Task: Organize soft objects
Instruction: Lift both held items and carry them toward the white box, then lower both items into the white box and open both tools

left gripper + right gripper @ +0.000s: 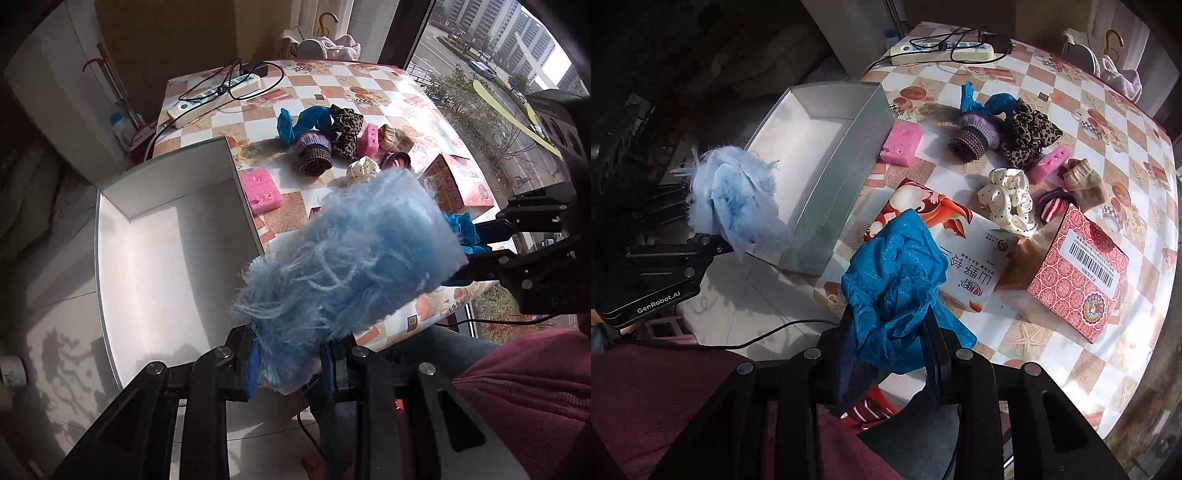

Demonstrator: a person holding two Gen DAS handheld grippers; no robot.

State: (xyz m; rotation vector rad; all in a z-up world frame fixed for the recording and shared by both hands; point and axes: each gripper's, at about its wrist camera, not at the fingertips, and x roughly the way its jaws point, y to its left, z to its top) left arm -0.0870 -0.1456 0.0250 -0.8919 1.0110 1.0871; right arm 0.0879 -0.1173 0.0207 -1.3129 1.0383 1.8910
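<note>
- Checkered table (pixel 1071 92) by a window, white bin (pixel 820 147) at its edge.
- Left gripper (pixel 291 363) pinches the fluffy blue cloth (pixel 343 254) beside the bin — loose fibres may snag.
- Right gripper (pixel 890 354) pinches the blue shoe cover (pixel 897 273) above the table — it could slip.

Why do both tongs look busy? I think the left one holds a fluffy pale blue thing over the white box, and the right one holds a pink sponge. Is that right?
Nearly. The right tongs grip a crumpled blue shoe cover, not a pink sponge; the right wrist view shows it. The pink sponges lie on the table. The left tongs do hold the fluffy pale blue thing by the white box.
</note>
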